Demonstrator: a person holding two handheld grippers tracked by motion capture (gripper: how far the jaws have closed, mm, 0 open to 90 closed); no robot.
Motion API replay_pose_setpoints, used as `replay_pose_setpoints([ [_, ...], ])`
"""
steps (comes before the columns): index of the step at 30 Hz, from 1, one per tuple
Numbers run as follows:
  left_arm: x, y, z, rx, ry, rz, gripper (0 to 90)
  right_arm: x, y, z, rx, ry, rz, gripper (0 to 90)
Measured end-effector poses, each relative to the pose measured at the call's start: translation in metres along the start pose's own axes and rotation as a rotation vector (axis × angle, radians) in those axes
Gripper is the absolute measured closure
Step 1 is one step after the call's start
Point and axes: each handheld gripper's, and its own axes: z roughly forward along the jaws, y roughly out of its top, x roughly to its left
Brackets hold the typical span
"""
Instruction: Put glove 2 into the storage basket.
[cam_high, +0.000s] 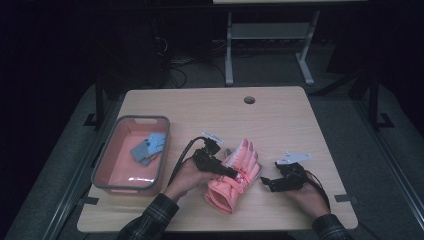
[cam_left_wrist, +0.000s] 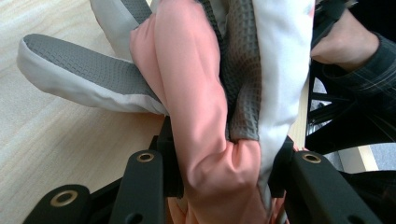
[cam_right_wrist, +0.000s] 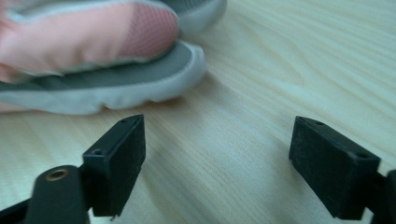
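On the counter (cam_high: 280, 115), right of the tray: the pink glove (cam_high: 235, 175) lies with its cuff toward you and its fingers pointing away.
Left hand-held gripper (cam_high: 231, 172): your jaws are clamped on a fold of the glove's pink and grey fabric, seen up close in the left gripper view (cam_left_wrist: 219, 158).
Right hand-held gripper (cam_high: 266, 184): just right of the glove, jaws spread wide and empty; in the right gripper view (cam_right_wrist: 217, 163) bare wood lies between them.
Glove fingers (cam_right_wrist: 140, 79): nearest your right jaws, grey palm side down, apart from them.
Step in hand: likely taking a second hold. Keep your left pinch firm, bring the right jaws low over one glove edge, and close on fabric only.
Tray (cam_high: 107, 165): left of the glove, holding a blue item (cam_high: 148, 148).
Writing: none legible; the glove's small dark patch is too blurred to read.
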Motion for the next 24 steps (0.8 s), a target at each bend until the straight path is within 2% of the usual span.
replay_pose_setpoints([
  [4,-0.002,0.002,-0.008,-0.014,0.011,0.007,60.5,0.001,-0.001,0.002,-0.01,-0.012,-0.014,13.8],
  [7,-0.003,0.004,-0.013,-0.028,0.016,-0.003,60.5,0.002,-0.001,0.002,-0.01,-0.014,-0.011,13.1],
  [12,-0.006,0.008,-0.024,-0.046,0.023,0.003,60.5,0.002,-0.001,0.002,-0.01,-0.013,-0.008,13.1],
  [24,-0.011,0.018,-0.069,-0.093,0.066,0.002,60.2,0.002,-0.001,0.002,-0.01,-0.013,-0.008,13.1],
])
